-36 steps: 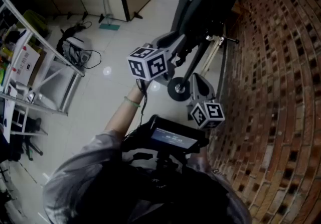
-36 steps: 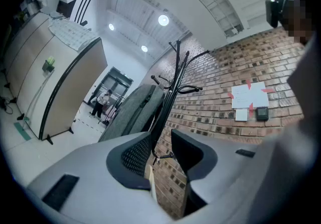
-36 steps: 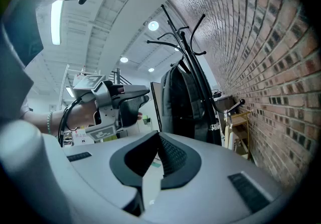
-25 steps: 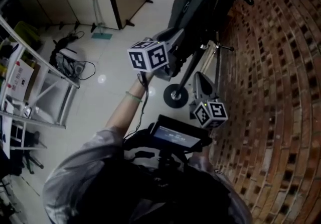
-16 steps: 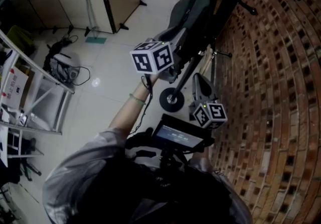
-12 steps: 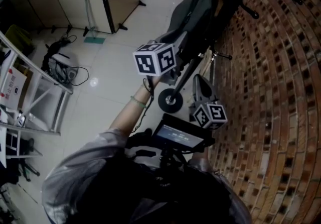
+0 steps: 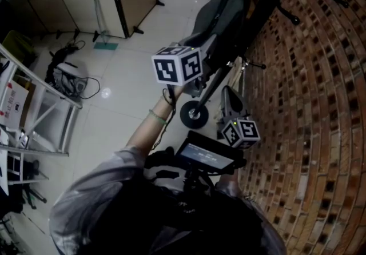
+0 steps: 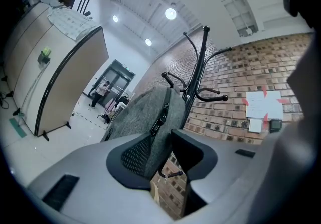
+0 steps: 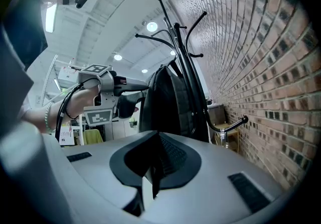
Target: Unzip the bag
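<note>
The grey bag point(image 7: 220, 14) hangs on a black coat rack point(image 8: 195, 67) beside the brick wall point(image 7: 309, 105). The left gripper point(image 8: 161, 153) has its 2 fingers point(image 8: 133, 155) apart. The lower corner of the bag is in the gap, close to the finger at the left of that view, but the fingers do not press on it. The zipper point(image 8: 161, 113) is above them. The right gripper point(image 9: 150, 170) has its fingers together and holds nothing; the bag hangs ahead of it, apart.
</note>
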A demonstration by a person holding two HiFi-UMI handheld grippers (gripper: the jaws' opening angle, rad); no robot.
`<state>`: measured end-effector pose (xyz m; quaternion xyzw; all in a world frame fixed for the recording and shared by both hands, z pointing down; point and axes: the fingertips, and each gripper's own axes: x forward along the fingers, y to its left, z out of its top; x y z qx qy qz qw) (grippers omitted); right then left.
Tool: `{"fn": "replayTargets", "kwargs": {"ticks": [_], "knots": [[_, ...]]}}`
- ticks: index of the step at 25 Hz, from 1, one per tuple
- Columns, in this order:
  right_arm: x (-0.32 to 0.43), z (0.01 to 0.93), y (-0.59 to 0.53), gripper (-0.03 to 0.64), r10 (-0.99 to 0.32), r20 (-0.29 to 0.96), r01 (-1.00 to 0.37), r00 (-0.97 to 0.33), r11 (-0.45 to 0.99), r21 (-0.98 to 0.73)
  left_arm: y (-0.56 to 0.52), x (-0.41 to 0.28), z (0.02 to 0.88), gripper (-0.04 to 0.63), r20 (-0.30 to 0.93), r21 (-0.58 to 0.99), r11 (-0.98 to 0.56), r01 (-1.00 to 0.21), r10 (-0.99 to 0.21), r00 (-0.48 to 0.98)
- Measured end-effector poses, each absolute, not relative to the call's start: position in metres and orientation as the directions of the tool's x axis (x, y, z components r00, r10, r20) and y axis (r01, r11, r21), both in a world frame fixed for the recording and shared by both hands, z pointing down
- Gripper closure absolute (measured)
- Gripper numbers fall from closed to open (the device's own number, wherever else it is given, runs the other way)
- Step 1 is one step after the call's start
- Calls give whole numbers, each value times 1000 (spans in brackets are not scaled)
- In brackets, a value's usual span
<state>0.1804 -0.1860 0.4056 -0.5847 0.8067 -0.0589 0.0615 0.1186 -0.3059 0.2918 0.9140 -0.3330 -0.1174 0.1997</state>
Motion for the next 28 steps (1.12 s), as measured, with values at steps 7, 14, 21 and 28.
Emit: {"fn": "replayTargets", "kwargs": {"ticks": [7, 14, 21, 28], "knots": [[177, 412, -192, 621, -950, -7, -938, -312, 309, -157, -300, 119, 287, 477, -137, 433, -742, -512, -616, 776], [174, 416, -197, 621, -953, 2, -939, -303, 298, -170, -286, 112, 256, 479, -331, 377, -832, -406, -531, 780], [177, 416, -199, 621, -956, 6, -943, -293, 288, -165, -290, 122, 271, 479, -283, 437, -827, -355, -501, 818], [184, 408, -199, 621, -955, 4, -943, -297, 293, -158, -297, 120, 276, 550, -271, 426, -812, -398, -535, 800]]}}
